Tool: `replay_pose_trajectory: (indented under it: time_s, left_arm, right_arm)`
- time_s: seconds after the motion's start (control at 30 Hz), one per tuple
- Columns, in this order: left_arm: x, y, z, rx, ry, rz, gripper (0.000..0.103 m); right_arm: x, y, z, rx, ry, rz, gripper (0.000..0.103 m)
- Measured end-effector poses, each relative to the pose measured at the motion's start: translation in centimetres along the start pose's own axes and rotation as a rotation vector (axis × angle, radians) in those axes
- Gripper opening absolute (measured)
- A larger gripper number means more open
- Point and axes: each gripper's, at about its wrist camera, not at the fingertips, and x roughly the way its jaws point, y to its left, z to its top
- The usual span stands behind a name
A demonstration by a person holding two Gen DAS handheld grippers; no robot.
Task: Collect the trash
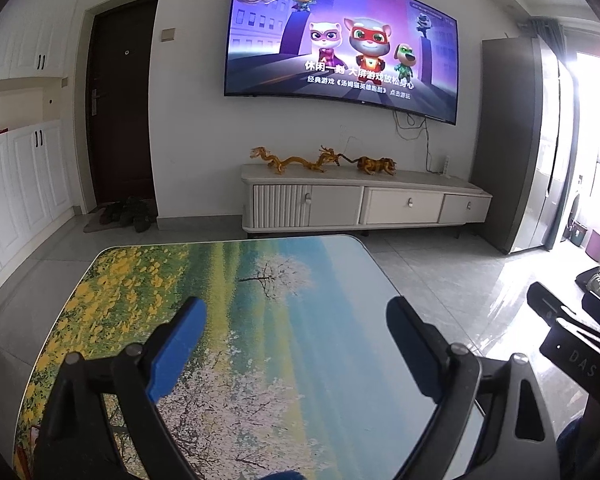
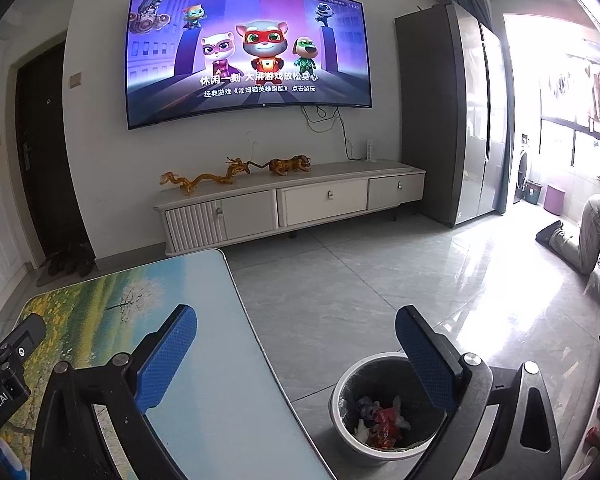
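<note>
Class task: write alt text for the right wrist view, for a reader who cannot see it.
The open right claw hangs over a floor bin holding wrappers, beside a table. A TV glows on the far wall.

Daylight glare from balcony doorway [image 2: 548,120]; fisheye edges bent, dark.

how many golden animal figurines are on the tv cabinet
3, all in a row on top of the white TV cabinet: a long golden dragon figurine at the left, a second golden dragon in the middle, and a golden tiger figurine at the right.
</note>
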Motion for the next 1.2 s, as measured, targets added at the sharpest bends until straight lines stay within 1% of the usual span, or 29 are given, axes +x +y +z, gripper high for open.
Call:
replay_pose_trajectory:
  time_s: [0.27,0.93,1.2]
  left_arm:
    - [-0.3,-0.9,0.1,0.022,0.0,-0.02,0.091]
    - [-1.2,-1.2,0.1,0.031,-0.022,-0.05,0.092]
    - [-1.2,-1.7,-0.1,0.048,-0.016,-0.064,0.092]
  right_arm:
    - [-0.3,-0.7,0.1,0.006,-0.015,-0.009,0.101]
    - [-1.0,-1.2,0.4,-0.004,-0.038,-0.025,0.102]
    - [-1.3,-1.3,0.3,-0.009,-0.045,-0.036,0.103]
